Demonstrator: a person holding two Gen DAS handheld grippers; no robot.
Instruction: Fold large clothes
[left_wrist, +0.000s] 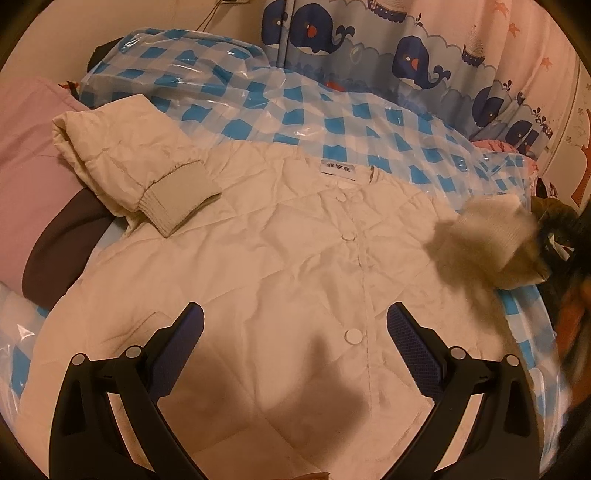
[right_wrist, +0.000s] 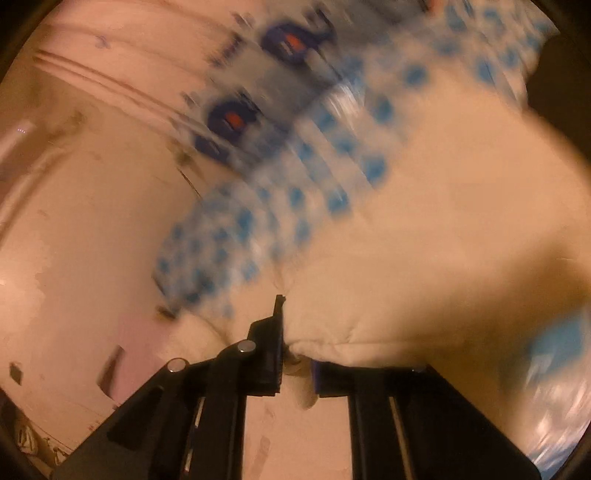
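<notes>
Cream quilted jacket (left_wrist: 266, 258) lies front-up and spread flat on the blue-and-white checked plastic sheet (left_wrist: 332, 122) that covers the bed; collar with its white label (left_wrist: 337, 169) at the far side, placket with round white buttons (left_wrist: 352, 336) running toward the near hem. Jacket's sleeve on the viewer's left (left_wrist: 140, 162) is already folded in: its ribbed cuff rests on the jacket's chest, just beside the collar. Left hand-held gripper (left_wrist: 295, 332) hovers above the jacket's lower front, fingers well apart, nothing between them, shadow cast on the fabric below. Other sleeve's ribbed cuff (left_wrist: 487, 240) is lifted clear of the jacket's body at its far right edge, blurred in the left wrist view. Right hand-held gripper (right_wrist: 295, 360) is clamped on that cuff: in the right wrist view the jaws stand nearly together with cream fabric pinched between them, the sleeve (right_wrist: 424, 266) trailing away to the upper right. That view is heavily motion-blurred. Beyond the jacket's collar hangs a curtain printed with dark blue whales (left_wrist: 413, 62). Left of the jacket, a lilac pillow or blanket (left_wrist: 33, 166) with a dark garment (left_wrist: 62, 251) lying against it; which of the two overlaps the jacket's edge cannot be told
</notes>
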